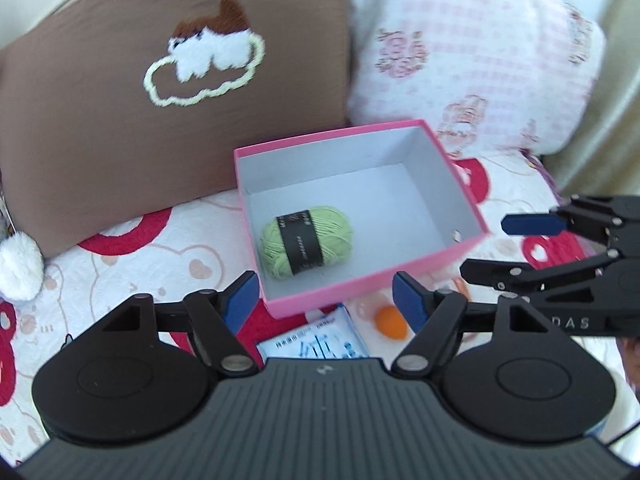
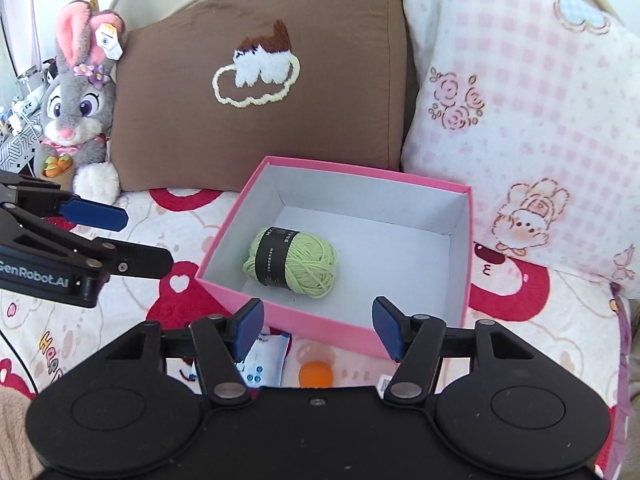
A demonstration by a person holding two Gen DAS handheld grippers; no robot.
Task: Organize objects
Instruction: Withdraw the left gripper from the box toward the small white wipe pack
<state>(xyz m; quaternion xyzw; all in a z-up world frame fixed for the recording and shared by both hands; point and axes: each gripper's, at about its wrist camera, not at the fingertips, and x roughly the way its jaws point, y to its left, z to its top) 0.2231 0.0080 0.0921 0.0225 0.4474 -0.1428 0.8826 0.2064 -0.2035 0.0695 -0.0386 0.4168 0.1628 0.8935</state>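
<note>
Fuzzy green yarn ball (image 2: 291, 261) (black-banded) inside rectangular pink box (image 2: 328, 322).

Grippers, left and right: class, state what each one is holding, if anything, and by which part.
Nothing is held. The left gripper and right gripper both stand open and empty; the green yarn ball lies loose in the pink box.

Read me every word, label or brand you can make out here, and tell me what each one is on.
"GenRobot.AI": side of the left gripper, first letter cut off.
"DAS": side of the right gripper, rest hidden.
"Hap": bedspread, partly hidden.
Black band on the green yarn: too small to read.
Blue and white packet: blurred.
Plush rabbit ear tag: unreadable.
</note>
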